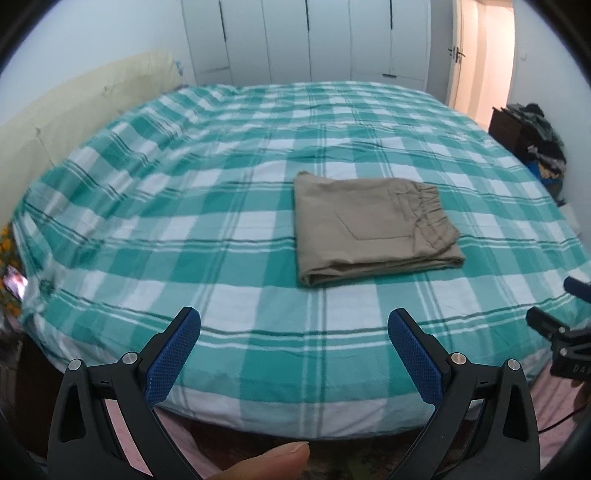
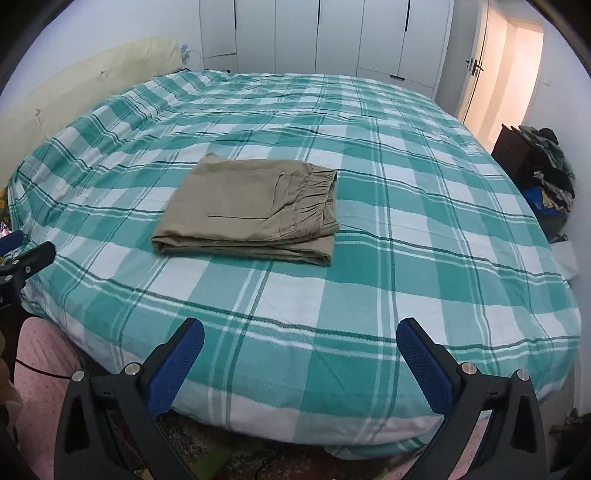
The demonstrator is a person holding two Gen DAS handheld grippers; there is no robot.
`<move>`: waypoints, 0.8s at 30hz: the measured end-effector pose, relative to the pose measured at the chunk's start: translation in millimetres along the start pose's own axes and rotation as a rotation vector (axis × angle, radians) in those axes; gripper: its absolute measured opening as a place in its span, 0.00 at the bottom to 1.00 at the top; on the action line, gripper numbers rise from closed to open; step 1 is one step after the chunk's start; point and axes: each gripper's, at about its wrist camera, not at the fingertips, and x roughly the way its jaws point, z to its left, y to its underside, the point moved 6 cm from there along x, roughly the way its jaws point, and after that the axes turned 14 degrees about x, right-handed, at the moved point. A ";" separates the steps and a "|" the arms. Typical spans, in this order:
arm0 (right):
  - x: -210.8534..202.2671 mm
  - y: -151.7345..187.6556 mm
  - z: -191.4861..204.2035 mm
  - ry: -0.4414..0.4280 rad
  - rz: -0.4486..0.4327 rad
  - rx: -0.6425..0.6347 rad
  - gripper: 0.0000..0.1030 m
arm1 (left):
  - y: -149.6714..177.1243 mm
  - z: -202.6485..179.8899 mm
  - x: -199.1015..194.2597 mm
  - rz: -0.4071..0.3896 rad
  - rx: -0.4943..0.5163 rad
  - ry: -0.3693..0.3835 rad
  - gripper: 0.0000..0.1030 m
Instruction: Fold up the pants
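- Nearest the left wrist lens, a bare fingertip (image 1: 275,458) pokes in at the bottom edge, just below the near edge of the bed.
- Left gripper (image 1: 294,325), black-armed with blue textured pads (image 1: 173,354), hovers over the near edge of the bed; its fingers stand wide apart and hold nothing.
- Right gripper (image 2: 300,334), of the same black and blue build, also hangs over the near edge of the bed, fingers spread wide with only bedcover showing between them.
- Each gripper shows at the side of the other's view; the right one is a dark shape (image 1: 557,339) at the bed's right near corner, and its details are too cut off to read.
- Folded khaki cotton pants (image 2: 251,214) lie flat as a compact rectangle on the green-and-white checked bedcover (image 2: 406,240), around the middle of the bed and well apart from both grippers.
- Their elastic gathered waistband (image 2: 321,188) faces the right side of the bed, a patch pocket faces up, and the stacked fold edges face the bed's near side.
- Beyond the far side of the bed stand white wardrobe doors (image 2: 332,33).
- Right of the bed, an open doorway (image 2: 517,66) glows warm, and a heap of dark clothes (image 2: 550,166) sits on a dark wooden cabinet.
- Left of the bed runs a pale yellow padded headboard (image 2: 92,77).
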 end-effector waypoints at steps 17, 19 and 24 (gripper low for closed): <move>-39.8 3.4 28.1 -0.050 -0.013 -0.086 1.00 | 2.5 -8.6 -14.0 0.048 0.025 -0.027 0.99; -38.1 4.6 27.2 -0.052 -0.010 -0.081 1.00 | 1.7 -11.5 -14.2 0.048 0.035 -0.028 0.99; -35.7 6.1 25.4 -0.042 -0.010 -0.082 1.00 | 1.1 -14.0 -12.3 0.051 0.040 -0.028 0.99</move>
